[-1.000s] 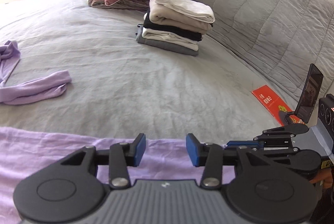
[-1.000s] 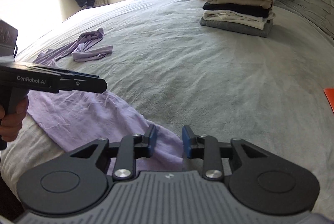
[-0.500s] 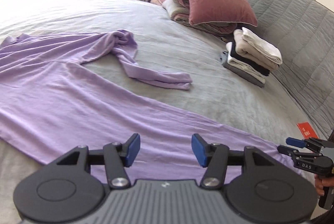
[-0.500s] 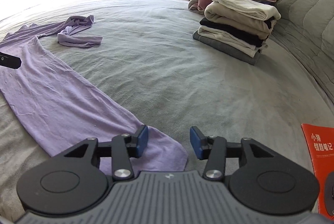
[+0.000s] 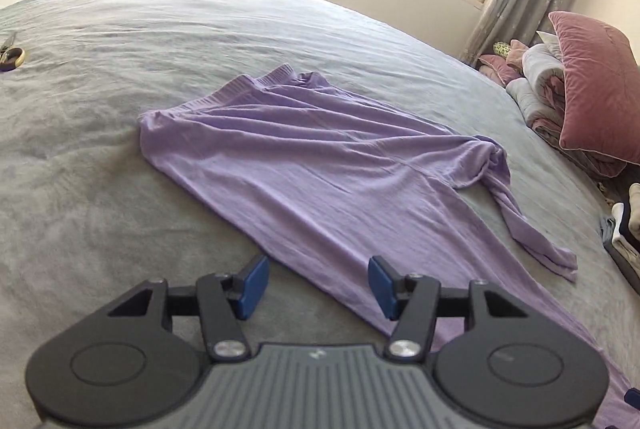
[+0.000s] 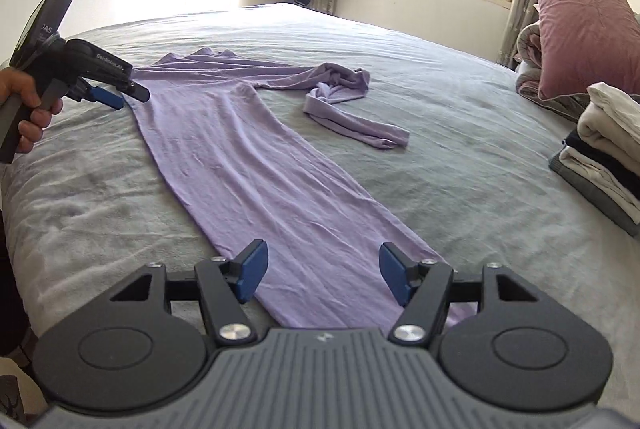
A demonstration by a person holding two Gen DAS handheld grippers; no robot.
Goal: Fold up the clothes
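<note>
Right wrist view shows the big grey bed [image 6: 460, 77] w/ a soft blanket on top. On it lies a long light-purple top [image 6: 248, 165], spread flat in a long strip. One thin sleeve [image 6: 352, 117] sticks out to the side, bunched up & bent. Its far end is near the left tool; its near end is right under the right tool.

By the wall sits a big dusty-pink pillow [image 6: 588, 25] on rolled bedding. Next to that is a neat stack of folded clothes [image 6: 604, 149], white, cream, black & grey. So some clothes look done already. The purple top is not folded yet, just laid out. I think the sleeve must go in first, then the top gets folded up & put on the stack.

Right tool [image 6: 322, 271] is low over the near end of the top, blue pads wide apart, nothing in it. Left tool [image 5: 316, 281] is by the top's edge, pads also wide apart, holding nothing. A hand [image 6: 24, 109] grips its handle.
</note>
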